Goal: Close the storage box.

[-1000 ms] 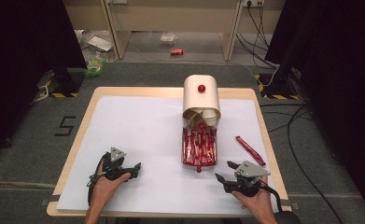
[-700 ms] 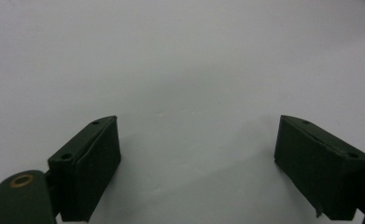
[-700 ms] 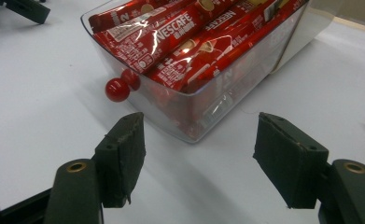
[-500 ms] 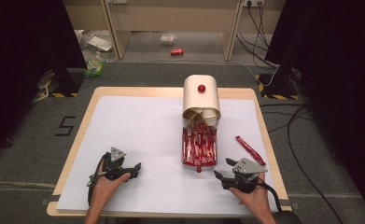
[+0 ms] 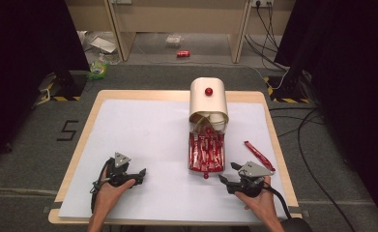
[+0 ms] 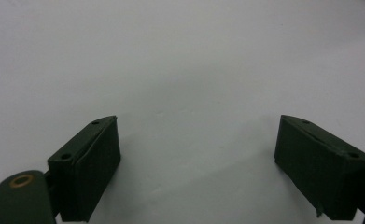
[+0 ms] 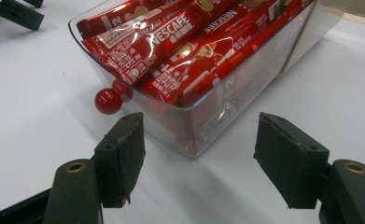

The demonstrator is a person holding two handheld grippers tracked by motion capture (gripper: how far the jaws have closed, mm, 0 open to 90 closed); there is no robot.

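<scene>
1. A clear plastic drawer [image 5: 206,154] packed with red coffee sticks [image 7: 180,42] stands pulled out of a cream box [image 5: 208,99] on the white table [image 5: 143,135], right of centre, its front end pointing at the near edge.
2. A small red knob [image 7: 108,101] juts from the drawer's front wall; it looks like the natural place to take hold, though its round, glossy surface may slip between flat pads.
3. The drawer looks light and rigid, with thin, smooth walls; a pinch across a front corner would likely hold, but a hard squeeze could flex or crack the plastic.
4. The sticks are soft foil packets lying loose, so a tilt would probably spill them.
5. The right gripper [image 7: 199,154] rests near the table's near right corner, its jaws spread wide and empty, aimed at the drawer's front corner just beside the knob and not touching it.
6. One stray stick [image 5: 259,155] lies alone on the table toward the right edge, apart from the drawer.
7. The left gripper [image 6: 199,158] sits near the near left corner, well apart from the drawer, its jaws released over bare white table.
</scene>
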